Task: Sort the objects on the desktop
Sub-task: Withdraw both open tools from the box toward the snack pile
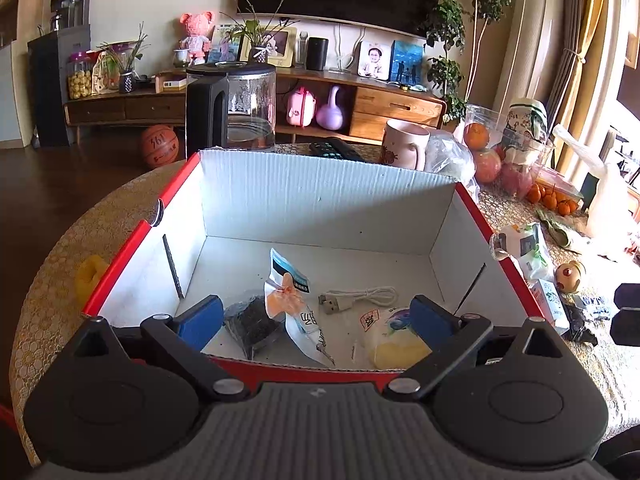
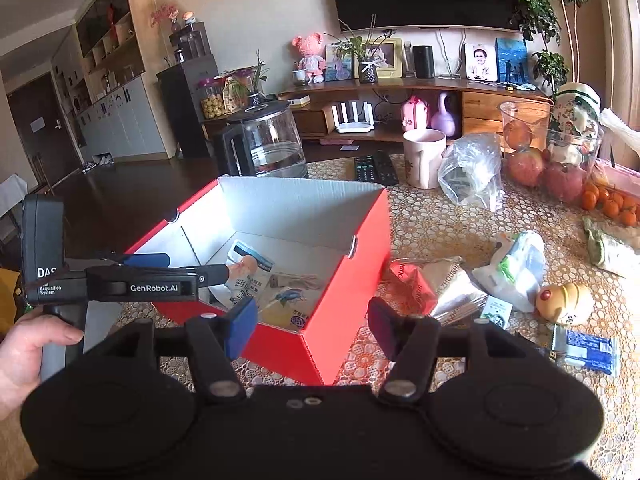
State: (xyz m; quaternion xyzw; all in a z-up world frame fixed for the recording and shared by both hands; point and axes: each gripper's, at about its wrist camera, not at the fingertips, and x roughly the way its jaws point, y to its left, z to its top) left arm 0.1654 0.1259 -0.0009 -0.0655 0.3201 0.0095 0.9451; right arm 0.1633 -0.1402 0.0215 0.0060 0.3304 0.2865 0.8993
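— Blue-padded left gripper point(image 1: 316, 316) hangs spread wide over the red box point(image 1: 472, 208), nothing between its pads. Packets and a white USB cable point(image 1: 360, 298) lie inside.

— And the right gripper point(image 2: 312, 320)?

— Agape too, empty, at the box's near corner. Beyond it, loose snack packets point(image 2: 432, 284) litter the table; farther back, a mug point(image 2: 424, 158) and kettle point(image 2: 272, 140).

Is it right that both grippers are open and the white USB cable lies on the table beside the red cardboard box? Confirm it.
Not quite. The white USB cable lies inside the red cardboard box, on its floor, as the left wrist view shows. Both the left gripper and the right gripper are open.
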